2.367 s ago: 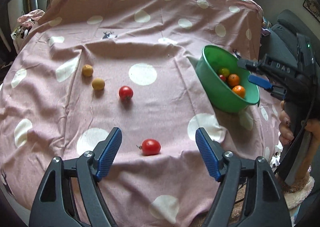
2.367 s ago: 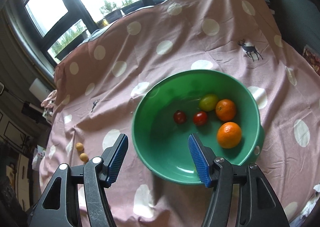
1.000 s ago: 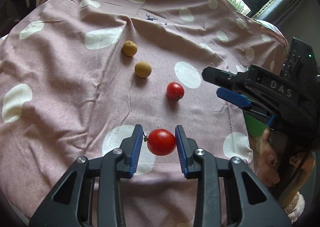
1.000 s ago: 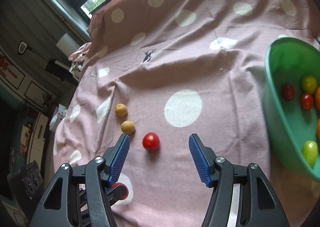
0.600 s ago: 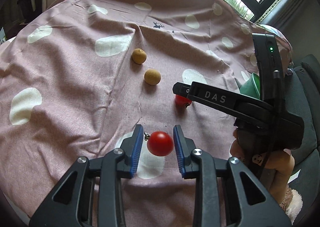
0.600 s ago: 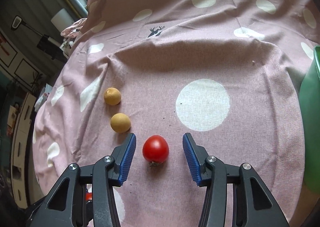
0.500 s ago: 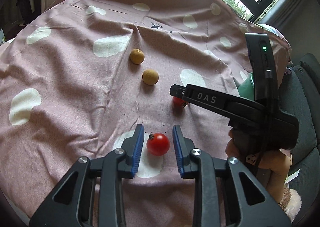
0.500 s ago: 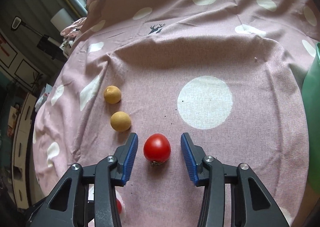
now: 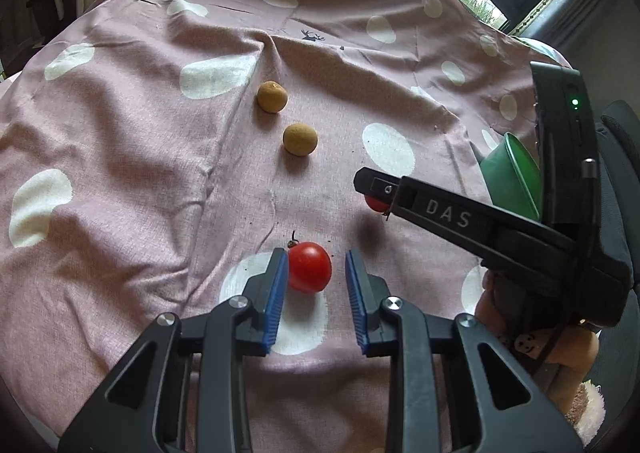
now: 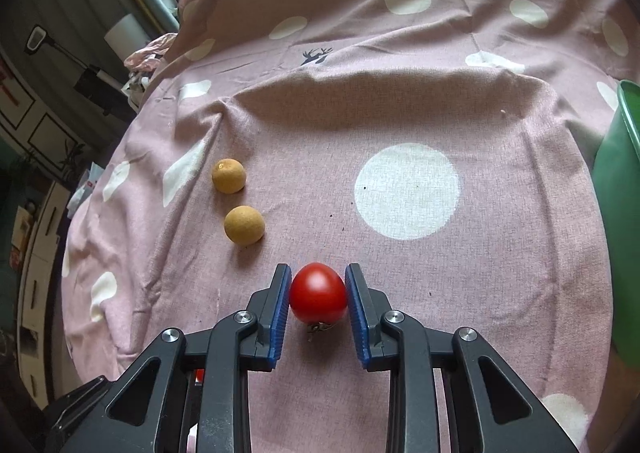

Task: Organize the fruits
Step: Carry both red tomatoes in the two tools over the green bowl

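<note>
A red tomato (image 9: 309, 267) lies on the pink spotted cloth between the fingers of my left gripper (image 9: 315, 280). It touches the left pad and a gap shows at the right pad, so the gripper is open. My right gripper (image 10: 318, 295) is shut on a second red tomato (image 10: 318, 292), both pads touching it, low over the cloth. In the left wrist view this tomato (image 9: 376, 204) is mostly hidden behind the right gripper's black body. Two tan round fruits (image 10: 244, 224) (image 10: 228, 175) lie to the left.
The green bowl (image 9: 510, 179) stands at the right, behind the right gripper; its rim shows at the right edge of the right wrist view (image 10: 622, 157). The cloth (image 10: 400, 101) has folds and drops away at the left. Windows lie beyond.
The left jaws have opened slightly and the tomato now rests on the cloth against the left pad. The right jaws have closed onto the other tomato.
</note>
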The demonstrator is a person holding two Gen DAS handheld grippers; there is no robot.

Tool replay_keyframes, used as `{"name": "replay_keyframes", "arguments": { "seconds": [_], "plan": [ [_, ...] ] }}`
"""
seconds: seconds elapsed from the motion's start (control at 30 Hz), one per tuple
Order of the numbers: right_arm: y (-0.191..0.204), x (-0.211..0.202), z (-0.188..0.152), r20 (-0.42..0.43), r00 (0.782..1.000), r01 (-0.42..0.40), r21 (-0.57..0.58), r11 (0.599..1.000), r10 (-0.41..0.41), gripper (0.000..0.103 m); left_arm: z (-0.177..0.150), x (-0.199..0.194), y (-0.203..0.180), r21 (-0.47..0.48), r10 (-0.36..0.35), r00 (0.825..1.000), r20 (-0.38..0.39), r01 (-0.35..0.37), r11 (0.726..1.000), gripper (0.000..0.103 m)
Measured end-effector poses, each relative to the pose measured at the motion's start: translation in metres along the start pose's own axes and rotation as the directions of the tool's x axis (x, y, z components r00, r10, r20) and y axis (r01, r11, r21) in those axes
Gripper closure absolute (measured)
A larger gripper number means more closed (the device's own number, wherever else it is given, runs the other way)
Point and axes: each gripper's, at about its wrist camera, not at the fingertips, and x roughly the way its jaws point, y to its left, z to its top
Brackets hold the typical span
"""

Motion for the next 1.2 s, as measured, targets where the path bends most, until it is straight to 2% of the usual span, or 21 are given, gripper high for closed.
{"name": "replay_keyframes", "arguments": {
  "seconds": [0.13, 0.23, 0.33, 0.5, 0.97, 1.2],
  "plan": [
    [0.000, -0.012, -0.004, 0.010, 0.999, -0.034, 0.015, 0.999, 0.034, 0.074, -0.002, 0.003, -0.002, 0.014, -0.010, 1.000, -0.029, 0.010, 1.000, 0.073],
    [0.002, -0.022, -0.008, 0.026, 0.999, -0.037, 0.009, 0.999, 0.037, 0.074, -0.002, 0.006, -0.001, 0.013, 0.023, 0.999, -0.022, -0.022, 1.000, 0.073],
    [0.004, -0.030, -0.013, 0.040, 0.999, -0.032, -0.001, 0.999, 0.032, 0.074, -0.001, 0.006, 0.000, 0.006, 0.003, 1.000, -0.018, -0.003, 1.000, 0.073],
    [0.005, -0.040, -0.019, 0.050, 0.997, -0.062, 0.002, 0.998, 0.062, 0.074, -0.001, 0.016, 0.001, 0.004, 0.029, 0.999, -0.032, -0.029, 1.000, 0.073],
    [0.002, -0.049, -0.026, 0.070, 0.994, -0.082, 0.007, 0.997, 0.082, 0.074, -0.002, 0.018, -0.003, 0.009, 0.037, 0.999, 0.003, -0.037, 0.999, 0.075],
    [-0.012, -0.069, -0.023, 0.113, 0.991, -0.079, 0.049, 0.996, 0.073, 0.074, -0.001, -0.006, -0.028, 0.072, 0.025, 0.996, 0.080, -0.031, 0.997, 0.075]
  ]
}}
